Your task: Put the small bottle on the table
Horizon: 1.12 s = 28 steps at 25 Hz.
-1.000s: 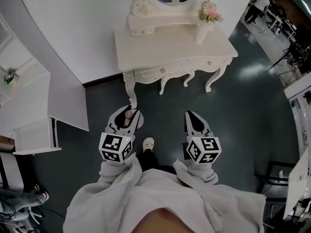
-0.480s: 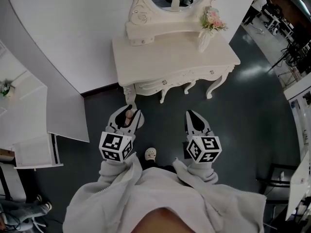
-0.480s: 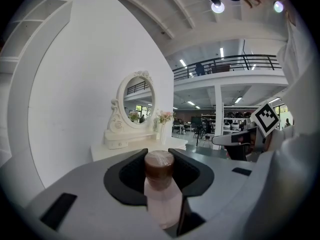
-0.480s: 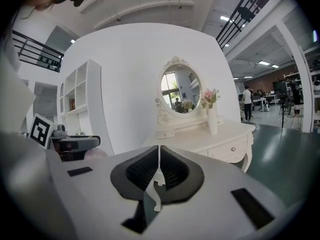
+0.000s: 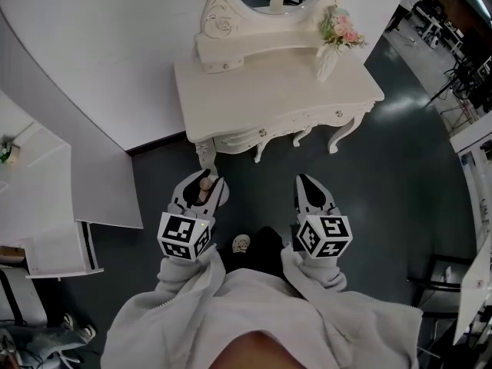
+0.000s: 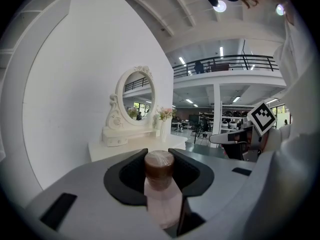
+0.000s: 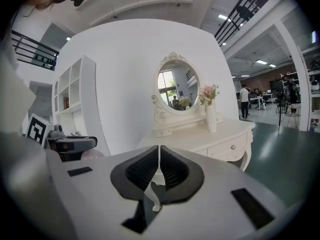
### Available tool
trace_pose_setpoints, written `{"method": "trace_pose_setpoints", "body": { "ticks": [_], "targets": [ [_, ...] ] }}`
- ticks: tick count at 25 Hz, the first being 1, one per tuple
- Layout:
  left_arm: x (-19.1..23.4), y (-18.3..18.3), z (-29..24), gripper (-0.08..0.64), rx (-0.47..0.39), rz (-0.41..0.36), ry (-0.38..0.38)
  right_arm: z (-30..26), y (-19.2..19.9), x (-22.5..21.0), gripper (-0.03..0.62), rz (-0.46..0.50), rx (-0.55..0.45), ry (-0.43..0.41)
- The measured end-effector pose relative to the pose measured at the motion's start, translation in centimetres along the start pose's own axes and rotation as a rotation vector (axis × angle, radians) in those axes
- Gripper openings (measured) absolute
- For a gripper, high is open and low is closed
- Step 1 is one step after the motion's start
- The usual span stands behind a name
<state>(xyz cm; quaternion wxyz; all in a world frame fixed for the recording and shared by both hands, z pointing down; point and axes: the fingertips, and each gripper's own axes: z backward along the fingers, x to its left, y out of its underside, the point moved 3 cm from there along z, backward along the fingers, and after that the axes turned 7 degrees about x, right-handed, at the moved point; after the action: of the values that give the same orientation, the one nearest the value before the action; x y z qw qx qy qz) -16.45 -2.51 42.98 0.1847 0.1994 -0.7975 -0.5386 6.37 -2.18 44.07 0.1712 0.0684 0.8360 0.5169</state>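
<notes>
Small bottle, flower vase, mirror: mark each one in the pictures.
small bottle (image 6: 159, 165), left gripper view, on its brown cap.
flower vase (image 5: 327, 62), head view, on its white body below the flowers.
mirror (image 7: 176, 89), right gripper view, on the middle of the glass.

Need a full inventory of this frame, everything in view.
small bottle: 1, pale pink with brown cap, upright between the left gripper's jaws
dressing table: 1, cream white, ahead against the white wall
mirror: 1, oval in a cream frame, back of the tabletop
vase of flowers: 1, white vase with pink flowers, right side of the tabletop
shelf unit: 1, white, left of the table
left gripper: 1, grey, shut on the small bottle, short of the table
right gripper: 1, grey, jaws together, empty
sleeves: 2, light grey, behind the grippers
shoe: 1, pale, on the dark floor
</notes>
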Motion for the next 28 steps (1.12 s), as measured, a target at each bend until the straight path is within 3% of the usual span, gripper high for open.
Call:
{"method": "trace_pose_setpoints", "body": {
  "ticks": [12,28],
  "targets": [
    [1.0,0.1,-2.8,0.133,0.022,0.010,0.008,-3.0,-0.3,-1.4,0.035,-0.002,0.027,-0.011],
    [7.5,-6.4,-13.6,0.133,-0.019,0.021,-0.050,-15.3,-8.4,-6.3,0.035,0.018,0.024,-0.064]
  ]
}}
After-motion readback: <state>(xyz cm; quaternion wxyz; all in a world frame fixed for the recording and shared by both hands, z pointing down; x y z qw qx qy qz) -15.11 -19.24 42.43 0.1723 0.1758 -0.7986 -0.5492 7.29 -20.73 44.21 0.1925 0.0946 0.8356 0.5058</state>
